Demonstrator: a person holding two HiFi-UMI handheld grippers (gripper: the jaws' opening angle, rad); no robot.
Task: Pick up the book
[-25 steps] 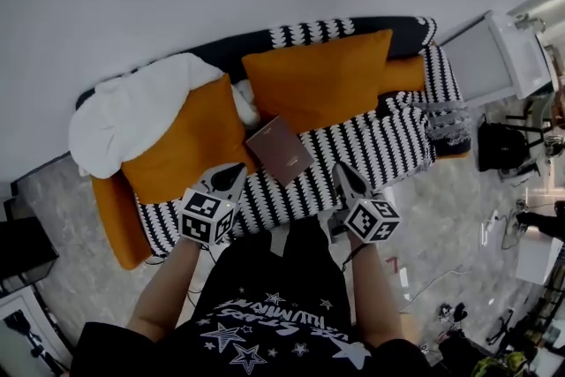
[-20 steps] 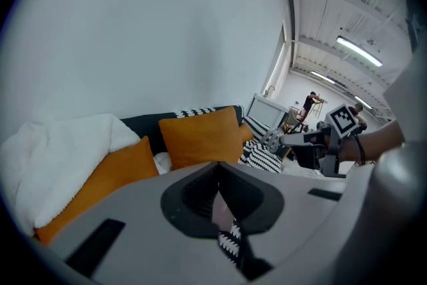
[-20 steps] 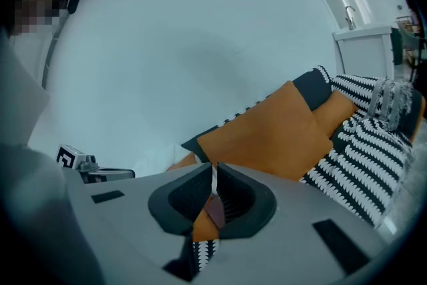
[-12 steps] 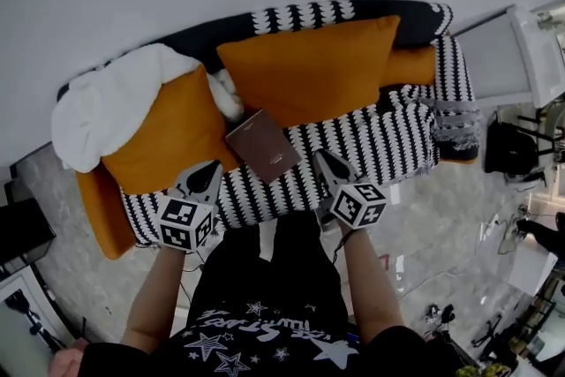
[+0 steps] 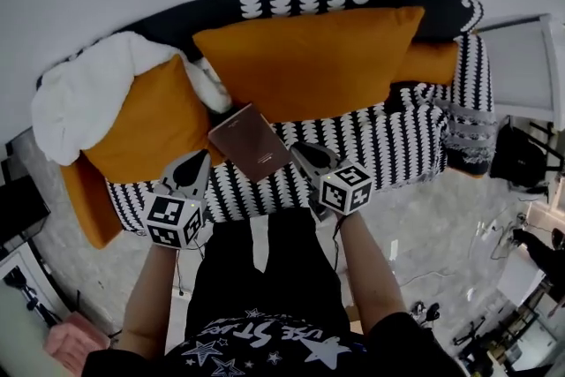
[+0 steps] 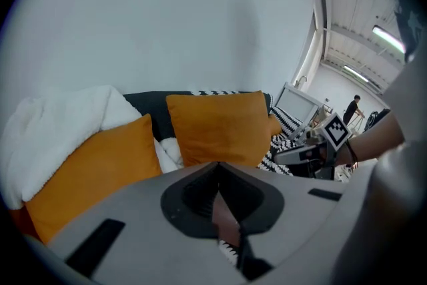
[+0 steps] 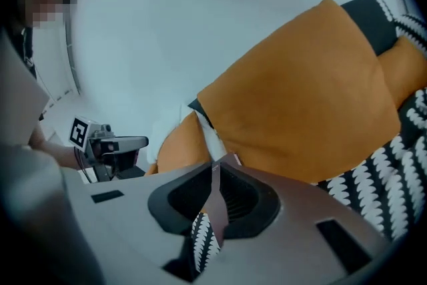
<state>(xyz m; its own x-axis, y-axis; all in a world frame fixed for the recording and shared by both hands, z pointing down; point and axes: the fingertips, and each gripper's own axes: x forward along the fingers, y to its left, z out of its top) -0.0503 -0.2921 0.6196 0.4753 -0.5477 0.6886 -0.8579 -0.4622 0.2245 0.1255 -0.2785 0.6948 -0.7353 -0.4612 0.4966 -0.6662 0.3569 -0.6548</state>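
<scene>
A brown book (image 5: 250,142) lies flat on the black-and-white striped sofa seat (image 5: 371,146), in front of two orange cushions. My left gripper (image 5: 192,167) hangs over the seat's front edge just left of the book, jaws together and empty. Just right of the book's near corner, my right gripper (image 5: 305,156) is also shut and empty. Neither touches the book. In the left gripper view the gripper (image 6: 217,167) points at the cushions, and a strip of book (image 6: 225,220) shows through the slit. In the right gripper view the gripper (image 7: 215,169) shows the same strip of book (image 7: 217,210).
A big orange cushion (image 5: 309,57) leans on the backrest behind the book. A second orange cushion (image 5: 146,124) and a white blanket (image 5: 84,97) lie at the left. A white side table (image 5: 525,66) stands at the sofa's right end, with a black bag (image 5: 516,159) on the floor.
Both grippers have come down and nearer to the sofa seat, ending on either side of the book. The book has not moved on the seat.
</scene>
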